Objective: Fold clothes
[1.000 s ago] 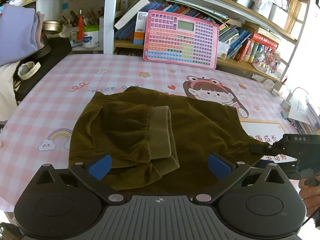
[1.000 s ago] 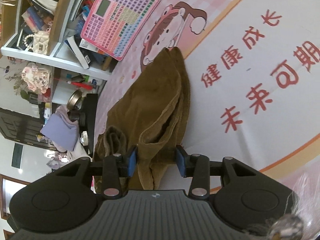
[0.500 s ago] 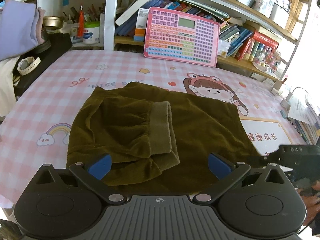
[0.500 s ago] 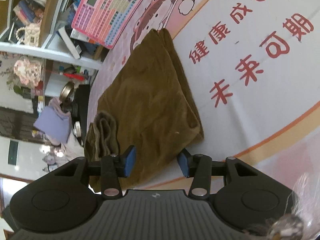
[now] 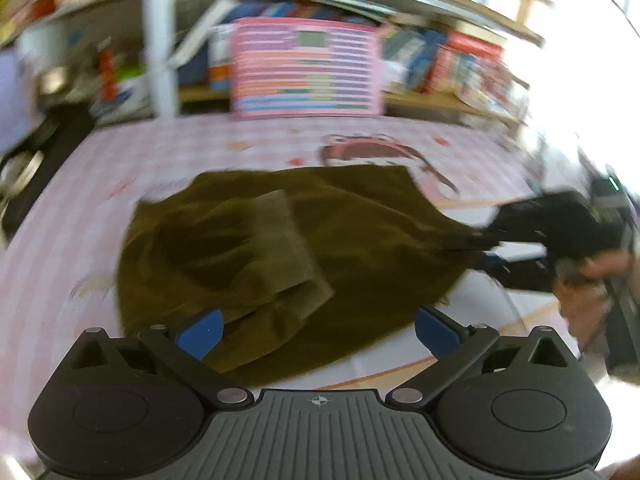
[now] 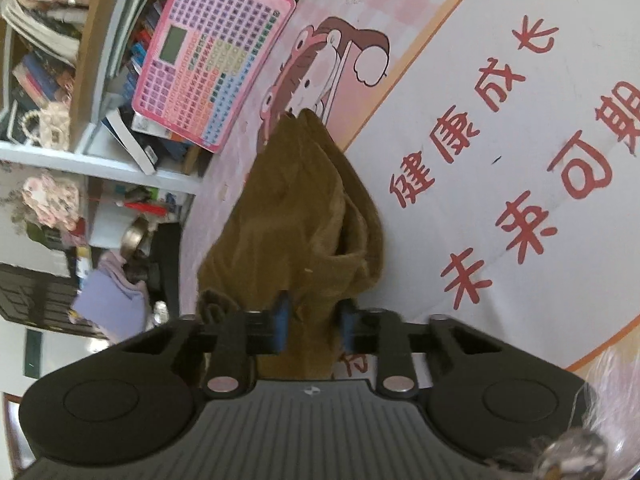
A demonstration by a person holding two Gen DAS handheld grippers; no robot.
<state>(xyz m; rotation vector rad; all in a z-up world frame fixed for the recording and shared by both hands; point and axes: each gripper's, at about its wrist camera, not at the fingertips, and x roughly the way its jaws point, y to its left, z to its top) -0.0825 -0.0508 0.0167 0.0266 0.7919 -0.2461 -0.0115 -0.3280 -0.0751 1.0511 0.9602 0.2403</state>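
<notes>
An olive-brown corduroy garment lies partly folded on the pink patterned tablecloth, its ribbed cuff turned up on top. My left gripper is open and empty just above the garment's near edge; this view is motion-blurred. My right gripper is shut on the garment's right edge and pulls it up into a ridge. It shows in the left wrist view at the right, pinching the cloth.
A pink toy keyboard leans against the bookshelf at the back. Lilac clothes and a dark object sit at the table's left end. A white mat with red characters lies to the right.
My right gripper has closed on the garment's right edge and lifted it. My left gripper has swung right and nearer the garment, blurring its view.
</notes>
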